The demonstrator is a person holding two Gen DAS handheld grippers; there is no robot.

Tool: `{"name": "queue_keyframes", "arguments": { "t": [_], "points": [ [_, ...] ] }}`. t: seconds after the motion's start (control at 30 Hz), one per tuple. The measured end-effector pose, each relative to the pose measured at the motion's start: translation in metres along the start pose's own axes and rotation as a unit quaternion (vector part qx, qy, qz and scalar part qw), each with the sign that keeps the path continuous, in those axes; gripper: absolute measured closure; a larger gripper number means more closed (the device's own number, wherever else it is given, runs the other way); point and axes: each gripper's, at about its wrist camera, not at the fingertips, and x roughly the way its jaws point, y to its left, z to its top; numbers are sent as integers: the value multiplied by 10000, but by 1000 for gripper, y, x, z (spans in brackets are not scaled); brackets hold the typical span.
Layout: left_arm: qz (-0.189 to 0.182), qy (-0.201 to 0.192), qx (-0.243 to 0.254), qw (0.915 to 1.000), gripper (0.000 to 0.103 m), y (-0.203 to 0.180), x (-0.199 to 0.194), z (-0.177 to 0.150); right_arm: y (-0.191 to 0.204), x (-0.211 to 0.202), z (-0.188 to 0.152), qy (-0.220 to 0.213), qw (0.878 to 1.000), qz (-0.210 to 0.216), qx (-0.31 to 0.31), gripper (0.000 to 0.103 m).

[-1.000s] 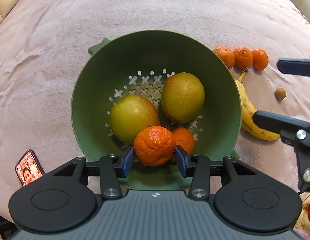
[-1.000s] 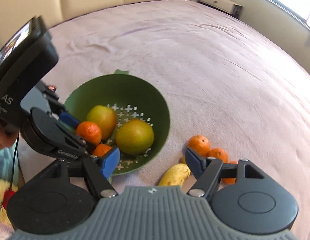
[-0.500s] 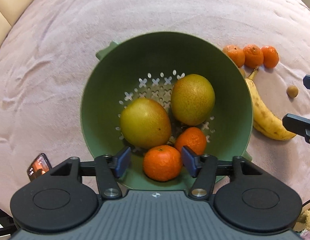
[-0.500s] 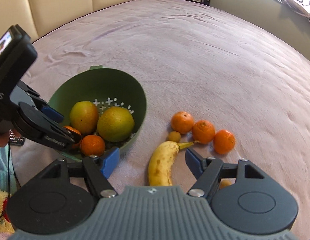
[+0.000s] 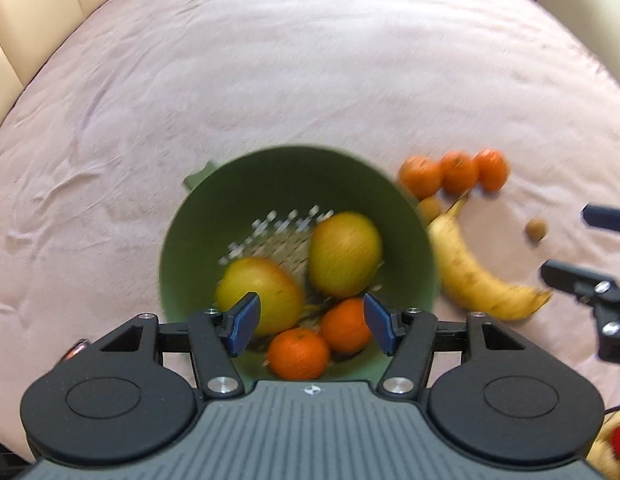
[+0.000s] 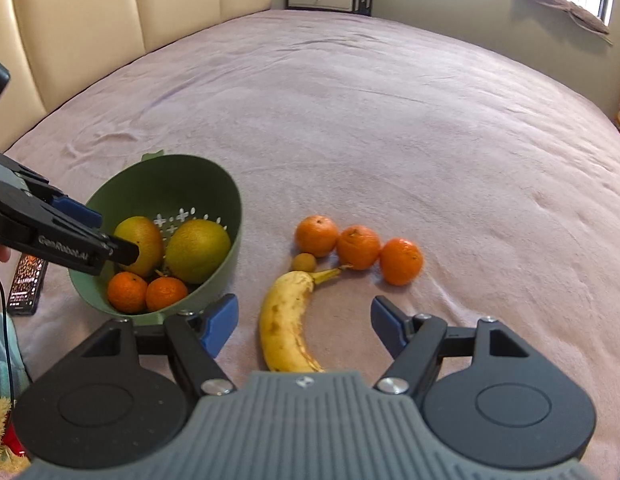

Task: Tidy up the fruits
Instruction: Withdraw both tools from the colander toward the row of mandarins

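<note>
A green colander (image 5: 190, 248) (image 6: 230, 208) on the pink bedspread holds two yellow-green fruits (image 5: 344, 254) (image 6: 198, 245) and two tangerines (image 5: 298, 354) (image 6: 127, 292). My left gripper (image 5: 310, 324) is open and empty, above the colander's near rim. Right of the colander lie a banana (image 5: 474, 276) (image 6: 284, 324), three tangerines in a row (image 5: 456, 172) (image 6: 358, 247) and a small round tan fruit (image 6: 303, 262). My right gripper (image 6: 304, 328) is open and empty, its fingers either side of the banana.
Another small tan fruit (image 5: 536, 230) lies right of the banana. A phone (image 6: 26, 284) lies left of the colander. A padded headboard (image 6: 90, 24) runs behind the bed. A plush toy (image 5: 614, 444) sits at the near right edge.
My left gripper let go of the tangerine, which now lies in the colander, then opened wide and pulled back and up. My right gripper moved right to the banana.
</note>
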Motion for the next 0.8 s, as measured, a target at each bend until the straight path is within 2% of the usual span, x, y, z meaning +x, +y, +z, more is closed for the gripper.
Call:
{"name": "queue_keyframes", "arguments": {
  "t": [0.2, 0.4, 0.57, 0.8],
  "points": [
    [-569, -576, -224, 9965, 33, -13, -11, 4, -10, -11, -5, -163, 9998, -108, 101, 30],
    [-955, -1010, -354, 9897, 33, -28, -15, 5, -21, -17, -12, -263, 9991, -236, 214, 29],
    [-1167, -1126, -42, 9868, 33, -51, -9, 6, -31, -16, -20, -311, 9981, -331, 423, 28],
    [-1270, -1255, 374, 9832, 33, -84, -2, 3, -44, -1, -30, -292, 9959, -583, 628, 26]
  ]
}}
